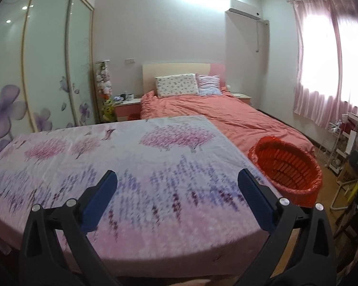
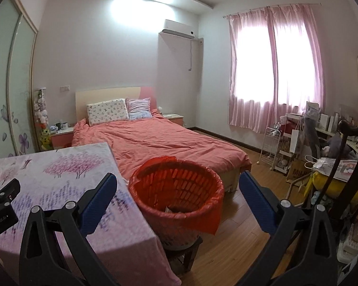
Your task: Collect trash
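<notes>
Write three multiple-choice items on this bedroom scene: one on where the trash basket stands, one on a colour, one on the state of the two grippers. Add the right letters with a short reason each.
1. Where does the red basket stand?
A. On the bed
B. On a small stool beside the cloth-covered table
C. Under the window

2. What colour are the curtains?
A. Pink
B. Green
C. Grey

3. How are the left gripper and the right gripper?
A. Both shut on trash
B. Left shut, right open
C. Both open, holding nothing

Answers:
1 B: the right wrist view shows the basket on a dark stool next to the floral table cloth.
2 A: pink fabric hangs over the bright window.
3 C: in each view the blue pads stand wide apart with nothing between them.
</notes>
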Available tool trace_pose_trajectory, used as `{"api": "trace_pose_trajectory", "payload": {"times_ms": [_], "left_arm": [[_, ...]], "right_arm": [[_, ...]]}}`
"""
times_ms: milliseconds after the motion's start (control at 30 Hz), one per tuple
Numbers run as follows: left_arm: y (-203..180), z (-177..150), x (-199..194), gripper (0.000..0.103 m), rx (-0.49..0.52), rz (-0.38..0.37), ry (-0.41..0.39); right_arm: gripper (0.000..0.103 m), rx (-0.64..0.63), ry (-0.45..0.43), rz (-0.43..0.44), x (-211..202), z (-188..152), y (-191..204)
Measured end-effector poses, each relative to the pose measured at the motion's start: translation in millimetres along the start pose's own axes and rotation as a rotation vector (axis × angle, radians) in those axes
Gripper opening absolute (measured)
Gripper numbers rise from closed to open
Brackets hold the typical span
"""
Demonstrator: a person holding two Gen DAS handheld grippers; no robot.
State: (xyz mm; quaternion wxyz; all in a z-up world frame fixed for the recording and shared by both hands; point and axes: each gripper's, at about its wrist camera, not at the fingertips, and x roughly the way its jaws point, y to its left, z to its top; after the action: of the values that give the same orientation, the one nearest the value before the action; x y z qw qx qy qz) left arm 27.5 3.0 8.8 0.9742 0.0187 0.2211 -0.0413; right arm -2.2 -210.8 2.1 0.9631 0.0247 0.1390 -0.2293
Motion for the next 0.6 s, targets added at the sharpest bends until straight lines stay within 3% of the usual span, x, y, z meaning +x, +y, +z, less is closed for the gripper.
{"api": "trace_pose_trajectory", "payload": {"times_ms": [300,600], "left_arm": [[8.0,-21.4,-19.3,0.099,-0.013,0.049,-0.001],[10.0,-26.3,-18.1,0.099,-0.033,0.031,0.048]], "right_arm": [[0.101,-0.023,0.026,0.020,-9.8,-8.6,8.6],[0.101,-0.039,0.094,0.020,-8.5,-18.5,18.4]]}}
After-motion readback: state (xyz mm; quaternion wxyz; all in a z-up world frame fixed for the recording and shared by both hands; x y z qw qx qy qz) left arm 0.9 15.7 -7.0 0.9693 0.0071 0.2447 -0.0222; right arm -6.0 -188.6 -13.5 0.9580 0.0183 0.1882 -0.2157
